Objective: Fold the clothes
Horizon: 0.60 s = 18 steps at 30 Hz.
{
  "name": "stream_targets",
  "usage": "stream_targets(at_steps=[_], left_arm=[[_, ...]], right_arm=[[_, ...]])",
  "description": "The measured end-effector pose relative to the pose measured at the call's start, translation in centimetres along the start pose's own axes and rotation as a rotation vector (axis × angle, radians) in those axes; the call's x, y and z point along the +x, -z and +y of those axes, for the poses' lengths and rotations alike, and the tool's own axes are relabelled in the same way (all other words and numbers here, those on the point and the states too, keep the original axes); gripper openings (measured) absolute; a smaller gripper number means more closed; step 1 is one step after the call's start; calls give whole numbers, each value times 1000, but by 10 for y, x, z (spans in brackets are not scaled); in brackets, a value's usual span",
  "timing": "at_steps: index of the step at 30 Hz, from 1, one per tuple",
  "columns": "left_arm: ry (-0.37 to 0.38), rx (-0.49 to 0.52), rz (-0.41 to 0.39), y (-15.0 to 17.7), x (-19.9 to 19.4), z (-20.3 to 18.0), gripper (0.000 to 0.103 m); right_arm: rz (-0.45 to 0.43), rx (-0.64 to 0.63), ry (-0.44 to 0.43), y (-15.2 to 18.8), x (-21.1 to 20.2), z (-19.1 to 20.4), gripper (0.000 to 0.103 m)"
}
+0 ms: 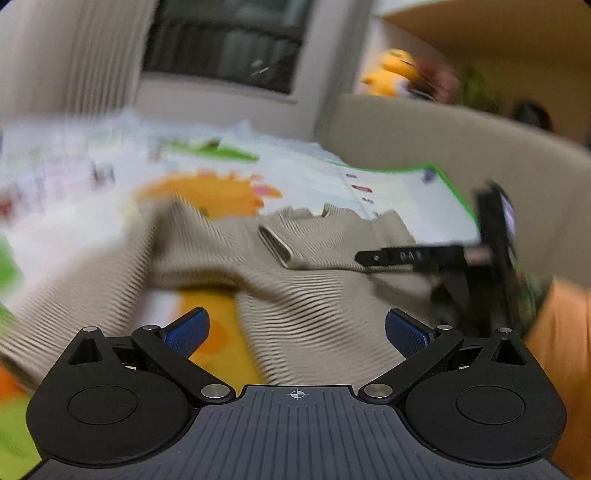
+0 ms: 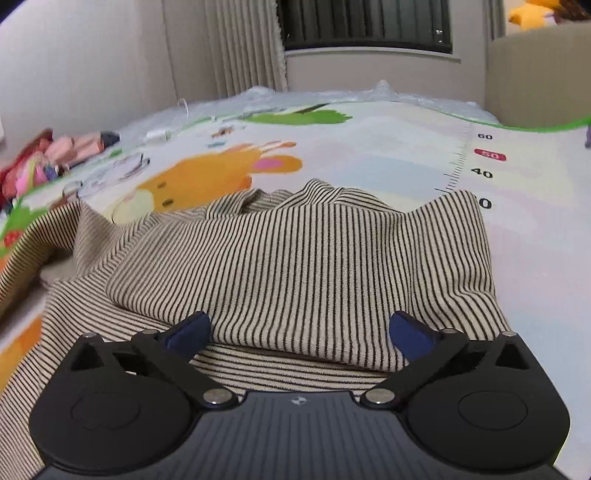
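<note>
Both tongs — left (image 1: 297, 332), right (image 2: 299, 332) — gape wide, empty, over the beige black-striped top (image 2: 295, 251), partly folded.

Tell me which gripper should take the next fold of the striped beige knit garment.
Probably the left gripper: open, facing the striped beige knit garment's unfolded spread on the cartoon play mat. The right gripper, also open, hangs over the side already folded over.

A cartoon play mat (image 2: 388, 147) covers the floor, printed with an orange animal (image 2: 207, 173), green patches and a height ruler (image 2: 461, 162) with numbers along it. At its far left edge lies a heap of pink and red clutter (image 2: 48, 158) — behind stand pleated curtains (image 2: 243, 48), a dark window (image 2: 365, 22), and a yellow plush toy (image 1: 391, 72) on a beige ledge — blurred in the left view
</note>
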<state>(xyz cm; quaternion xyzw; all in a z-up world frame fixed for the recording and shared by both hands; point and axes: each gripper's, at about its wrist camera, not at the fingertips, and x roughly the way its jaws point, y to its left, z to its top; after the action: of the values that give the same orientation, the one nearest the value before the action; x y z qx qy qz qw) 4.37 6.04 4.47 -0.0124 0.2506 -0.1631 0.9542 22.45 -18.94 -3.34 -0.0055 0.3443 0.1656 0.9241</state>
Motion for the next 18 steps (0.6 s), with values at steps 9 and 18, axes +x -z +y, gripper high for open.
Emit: stream_targets(at_steps=[9, 18], left_arm=[[-354, 248, 80, 4, -33, 63, 96], [-343, 228, 142, 16, -27, 78, 84]], right_arm=[[32, -36, 11, -2, 1, 6, 103], [18, -53, 30, -1, 0, 10, 103]])
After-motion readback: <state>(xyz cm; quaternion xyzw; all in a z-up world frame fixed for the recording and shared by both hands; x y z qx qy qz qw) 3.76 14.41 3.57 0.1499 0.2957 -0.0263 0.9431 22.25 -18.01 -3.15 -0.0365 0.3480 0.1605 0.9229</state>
